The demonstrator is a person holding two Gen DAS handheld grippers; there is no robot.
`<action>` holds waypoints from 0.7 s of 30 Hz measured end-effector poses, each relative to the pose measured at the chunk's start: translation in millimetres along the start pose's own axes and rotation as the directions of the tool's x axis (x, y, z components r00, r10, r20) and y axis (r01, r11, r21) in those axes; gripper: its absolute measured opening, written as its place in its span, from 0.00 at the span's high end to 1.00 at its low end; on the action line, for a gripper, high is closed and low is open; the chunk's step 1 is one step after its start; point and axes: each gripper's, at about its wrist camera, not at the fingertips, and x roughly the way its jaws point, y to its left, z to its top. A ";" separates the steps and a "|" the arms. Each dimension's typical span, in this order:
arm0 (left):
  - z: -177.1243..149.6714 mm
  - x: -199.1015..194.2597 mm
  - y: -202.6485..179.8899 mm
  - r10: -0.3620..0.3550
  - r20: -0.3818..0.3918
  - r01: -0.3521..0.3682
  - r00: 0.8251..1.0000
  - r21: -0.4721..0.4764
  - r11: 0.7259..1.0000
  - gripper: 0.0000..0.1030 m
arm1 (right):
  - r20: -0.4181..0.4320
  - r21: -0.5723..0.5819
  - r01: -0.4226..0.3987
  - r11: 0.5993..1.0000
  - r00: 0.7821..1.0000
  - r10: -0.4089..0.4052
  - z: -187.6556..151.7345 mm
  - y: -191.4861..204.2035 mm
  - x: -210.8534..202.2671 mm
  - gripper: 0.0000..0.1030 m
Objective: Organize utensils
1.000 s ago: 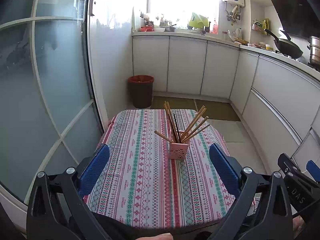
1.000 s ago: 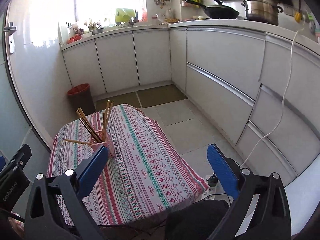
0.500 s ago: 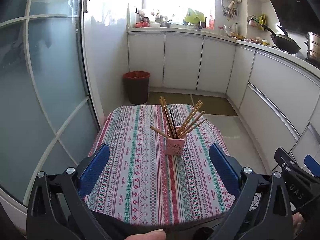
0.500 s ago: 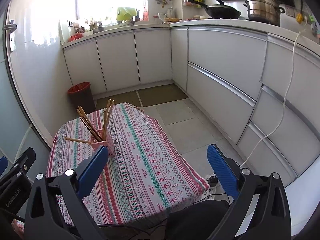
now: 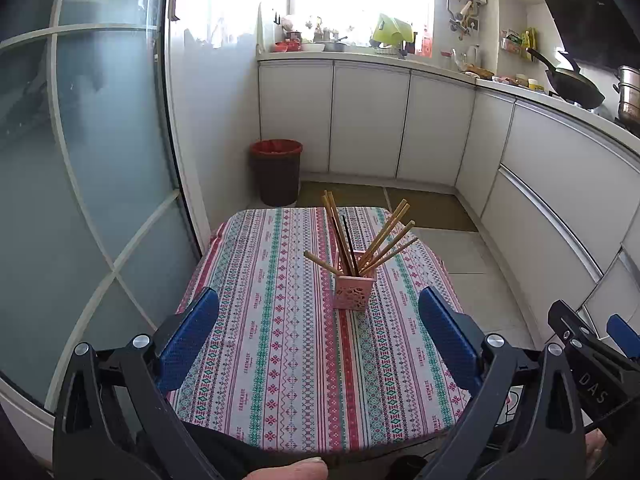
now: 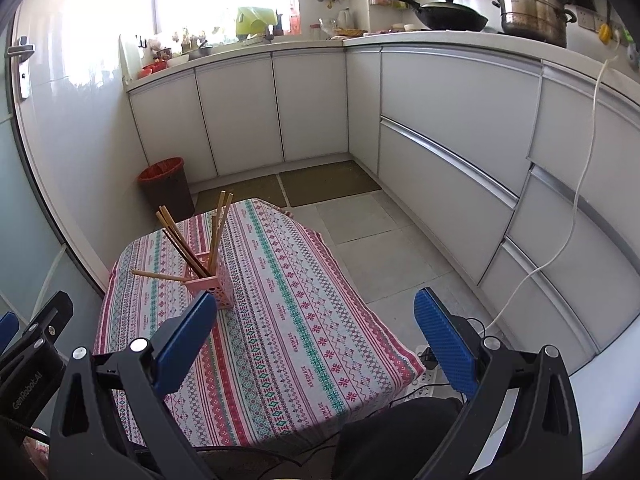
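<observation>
A pink perforated holder (image 5: 354, 292) (image 6: 216, 286) stands upright near the middle of a small table with a striped patterned cloth (image 5: 280, 340) (image 6: 288, 320). Several wooden chopsticks (image 5: 384, 236) (image 6: 180, 236) fan out of it, with one dark chopstick among them. My left gripper (image 5: 318, 320) is held back at the table's near edge, open, with nothing between its blue pads. My right gripper (image 6: 314, 320) hovers over the table's right side, also open and holding nothing. The holder sits to the left of the right gripper's left pad (image 6: 184, 346).
A red-lined bin (image 5: 276, 170) stands on the floor beyond the table. White kitchen cabinets (image 6: 440, 128) curve along the back and right. A frosted glass door (image 5: 80, 160) is at left. A power strip and cables (image 6: 424, 376) lie on the floor by the table's right corner.
Both views have drawn back and up a little from the table, so the holder appears slightly farther. Both grippers stay open and the holder has not moved.
</observation>
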 end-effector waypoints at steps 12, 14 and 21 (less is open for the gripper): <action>-0.4 2.1 -1.9 -0.002 -0.006 0.002 1.000 0.005 1.000 0.07 | -0.003 0.000 -0.006 1.000 1.000 0.006 -0.3 0.8 0.2 0.07; -1.0 2.8 -0.9 -0.001 -0.007 0.001 1.000 0.003 1.000 0.07 | -0.004 0.002 -0.008 1.000 1.000 0.008 -0.6 1.1 0.4 0.07; -0.9 4.2 0.3 -0.006 -0.016 0.006 1.000 -0.001 1.000 0.07 | -0.011 0.002 -0.016 1.000 1.000 0.016 -1.2 1.8 0.6 0.07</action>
